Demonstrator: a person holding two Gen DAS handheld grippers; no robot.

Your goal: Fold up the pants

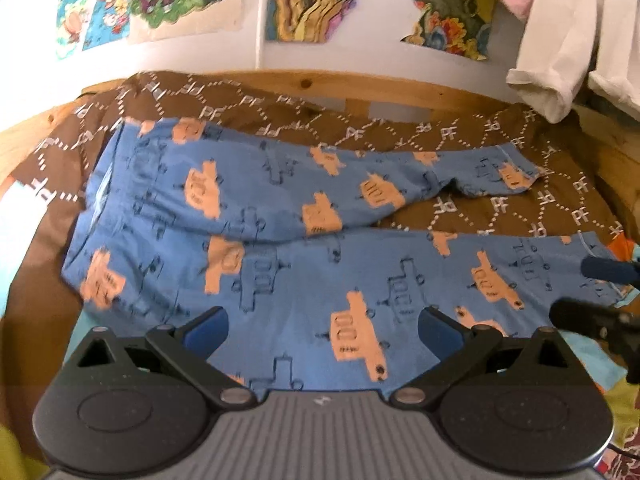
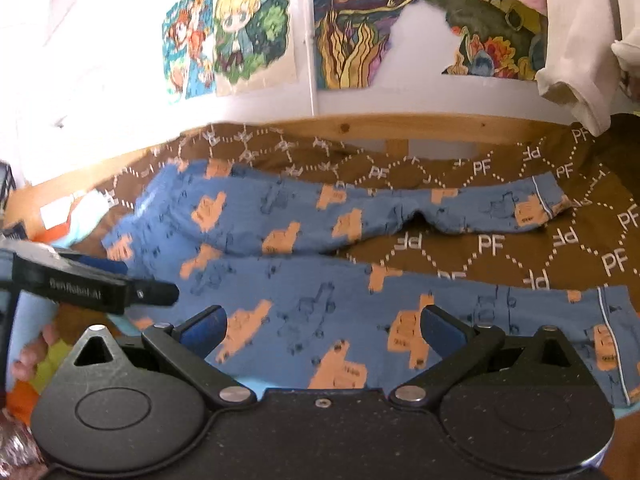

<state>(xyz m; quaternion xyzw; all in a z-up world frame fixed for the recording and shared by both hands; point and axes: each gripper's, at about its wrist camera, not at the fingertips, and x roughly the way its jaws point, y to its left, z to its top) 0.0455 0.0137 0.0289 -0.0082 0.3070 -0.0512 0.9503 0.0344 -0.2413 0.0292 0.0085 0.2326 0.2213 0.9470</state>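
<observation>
Blue pants with orange vehicle prints lie spread flat on a brown patterned bedcover, waistband at the left, both legs running right and splayed apart. My left gripper is open and empty, above the near leg close to its middle. My right gripper is open and empty, above the near leg of the pants, nearer the cuff. The right gripper's fingers show at the right edge of the left wrist view. The left gripper's fingers show at the left of the right wrist view.
A wooden bed rail runs behind the bedcover, against a white wall with colourful posters. White and pink clothes hang at the upper right. Yellow-green and orange fabric lies at the near left edge.
</observation>
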